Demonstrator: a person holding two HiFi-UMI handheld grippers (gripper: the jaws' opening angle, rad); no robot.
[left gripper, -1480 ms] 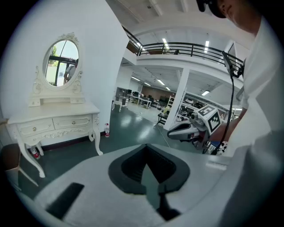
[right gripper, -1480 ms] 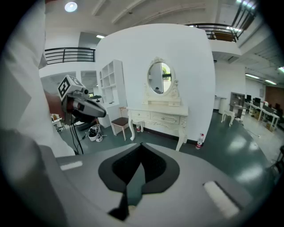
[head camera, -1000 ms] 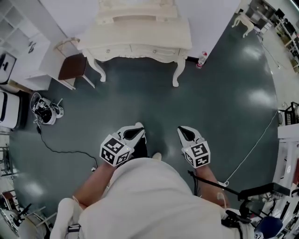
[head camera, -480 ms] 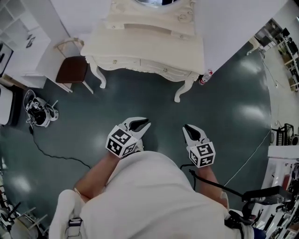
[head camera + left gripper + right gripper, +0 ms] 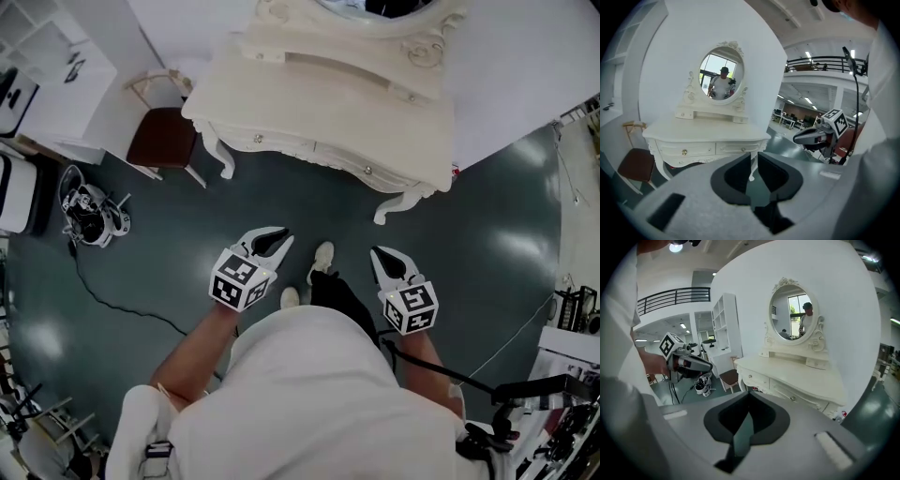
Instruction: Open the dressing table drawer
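Nearer now, the dressing table (image 5: 328, 98) looms larger, its drawer (image 5: 274, 143) closed in its front. Short of the table, the left gripper (image 5: 281, 238) has its jaws slightly apart and empty, and the right gripper (image 5: 379, 255) has its jaws together.

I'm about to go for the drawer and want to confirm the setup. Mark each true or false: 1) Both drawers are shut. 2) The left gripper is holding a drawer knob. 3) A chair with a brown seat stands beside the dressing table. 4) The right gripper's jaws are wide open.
1) True: both drawers of the dressing table sit flush with its front.
2) False: the left gripper is short of the table, its jaws slightly apart with nothing between them.
3) True: the chair stands off the table's left end in the head view.
4) False: the right gripper has its jaws together, with nothing in them.
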